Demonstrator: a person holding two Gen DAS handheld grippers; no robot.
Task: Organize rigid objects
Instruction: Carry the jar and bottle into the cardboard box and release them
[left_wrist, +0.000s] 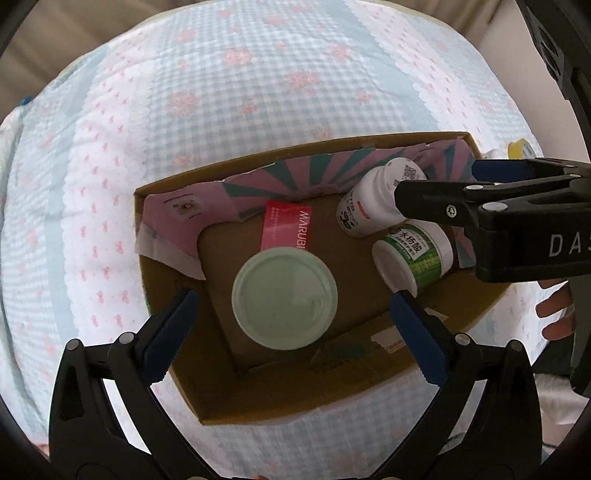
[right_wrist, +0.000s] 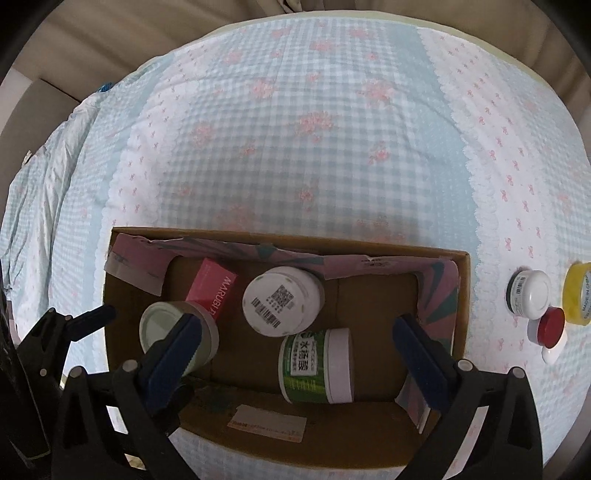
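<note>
An open cardboard box (left_wrist: 369, 384) (right_wrist: 463, 280) lies on the bed. In it stand a jar with a pale green lid (left_wrist: 284, 297) (right_wrist: 166, 326), a red MARUBI carton (left_wrist: 286, 229) (right_wrist: 214, 288), a white bottle (left_wrist: 373, 206) (right_wrist: 282, 301) and a green-labelled jar (left_wrist: 415, 254) (right_wrist: 317, 365) on its side. My left gripper (left_wrist: 291, 332) is open above the pale-lidded jar, its jaws wide apart on either side. My right gripper (right_wrist: 299, 350) is open and empty above the green-labelled jar; it also shows in the left wrist view (left_wrist: 436, 188).
The box is lined with pink and teal paper (left_wrist: 314, 173) (right_wrist: 439, 295). On the checked bedspread (right_wrist: 295, 147) right of the box lie a white jar (right_wrist: 530, 297), a red-capped jar (right_wrist: 550, 325) and a yellow tape roll (right_wrist: 580, 295) (left_wrist: 521, 147).
</note>
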